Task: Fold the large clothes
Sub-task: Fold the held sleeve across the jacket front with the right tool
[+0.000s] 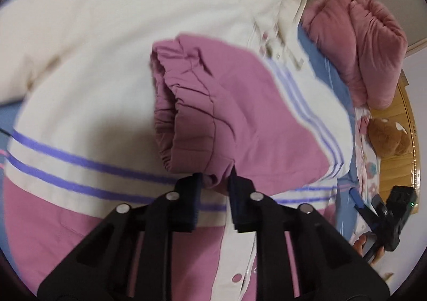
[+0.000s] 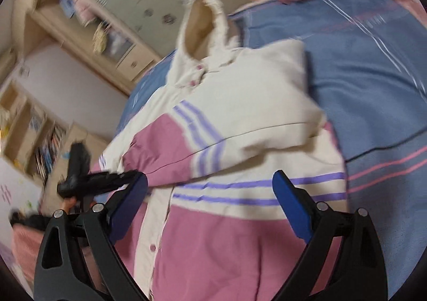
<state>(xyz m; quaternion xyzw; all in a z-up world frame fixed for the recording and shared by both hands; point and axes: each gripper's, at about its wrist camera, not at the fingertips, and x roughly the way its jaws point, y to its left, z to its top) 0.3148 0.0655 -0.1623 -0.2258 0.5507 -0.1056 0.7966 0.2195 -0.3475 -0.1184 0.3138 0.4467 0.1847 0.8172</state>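
Note:
A cream and pink hooded jacket [image 2: 240,119] with purple stripes lies front up on the blue bedsheet [image 2: 373,82]. My left gripper [image 1: 214,180] is shut on the pink elastic cuff [image 1: 213,176] of one sleeve [image 1: 226,114] and holds it lifted across the jacket's chest [image 1: 80,60]. In the right wrist view the left gripper [image 2: 128,176] comes in from the left with that sleeve [image 2: 165,151]. My right gripper [image 2: 210,188] is open and empty above the jacket's lower front; it also shows at the right edge of the left wrist view [image 1: 359,200]. The other sleeve [image 2: 280,103] lies folded over the chest.
A rolled pink quilt [image 1: 368,42] and a brown plush toy [image 1: 387,138] sit by the wooden headboard [image 1: 400,167]. Shelves and a wardrobe [image 2: 80,28] stand beyond the bed.

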